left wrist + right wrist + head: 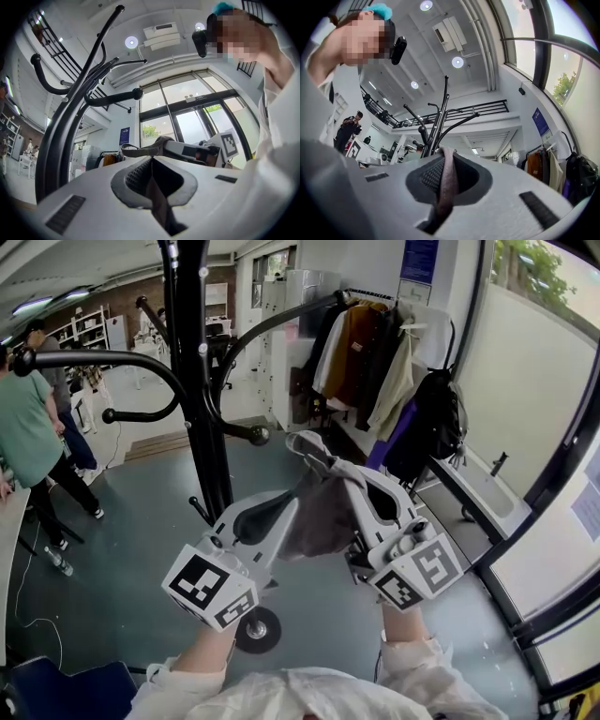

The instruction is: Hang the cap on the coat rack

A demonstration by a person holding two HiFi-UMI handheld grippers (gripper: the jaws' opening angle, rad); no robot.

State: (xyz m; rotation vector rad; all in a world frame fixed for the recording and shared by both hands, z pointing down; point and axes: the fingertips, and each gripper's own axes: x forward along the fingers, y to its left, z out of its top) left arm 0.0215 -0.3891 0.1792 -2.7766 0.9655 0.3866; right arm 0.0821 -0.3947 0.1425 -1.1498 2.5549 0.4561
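Note:
A grey-brown cap (323, 498) hangs stretched between my two grippers at chest height, in front of the black coat rack (202, 381). The rack's curved arms end in knobs; the nearest knob (260, 435) is just up and left of the cap. My left gripper (289, 510) is shut on the cap's lower left edge; in the left gripper view dark fabric (157, 199) fills the jaws. My right gripper (354, 482) is shut on the cap's band (445, 180), which runs up through its jaws. The rack (436, 124) rises behind them.
A clothes rail with coats (370, 352) and a black backpack (439, 418) stands at the back right. A person in a green shirt (28, 432) is at the left, with a bottle (58, 562) on the floor. A glass wall (553, 427) runs along the right.

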